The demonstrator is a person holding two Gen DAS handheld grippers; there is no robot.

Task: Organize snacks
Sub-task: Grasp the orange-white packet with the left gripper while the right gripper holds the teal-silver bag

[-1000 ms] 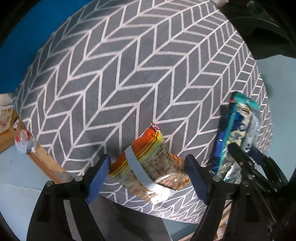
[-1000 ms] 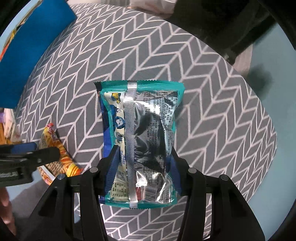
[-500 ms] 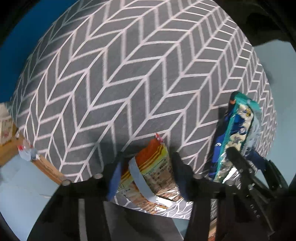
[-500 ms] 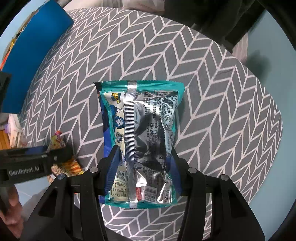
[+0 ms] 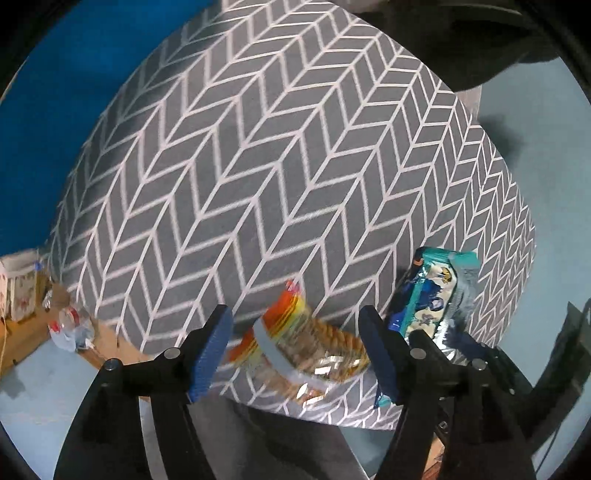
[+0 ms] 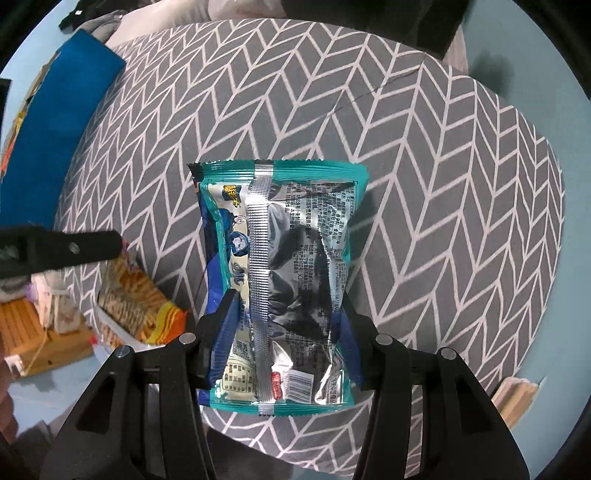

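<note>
An orange biscuit packet (image 5: 299, 347) lies at the near edge of the grey herringbone cushion (image 5: 280, 177). My left gripper (image 5: 297, 349) is open, its blue pads apart on either side of the packet without touching it. My right gripper (image 6: 288, 332) is shut on a teal and silver snack bag (image 6: 291, 266), held above the cushion (image 6: 443, 184), back side up. The bag also shows in the left wrist view (image 5: 432, 302), to the right. The orange packet shows in the right wrist view (image 6: 136, 295) at the left, under the left gripper's arm.
A blue surface (image 5: 66, 92) borders the cushion on the left. A wooden floor piece with a crumpled plastic bottle (image 5: 70, 328) and a small box (image 5: 18, 288) lies lower left. Dark clothing (image 5: 480, 33) lies at the far right.
My left gripper closed around the orange packet half a second ago and has opened again; the packet has shifted slightly. My right gripper still holds the teal bag, raised a little.
</note>
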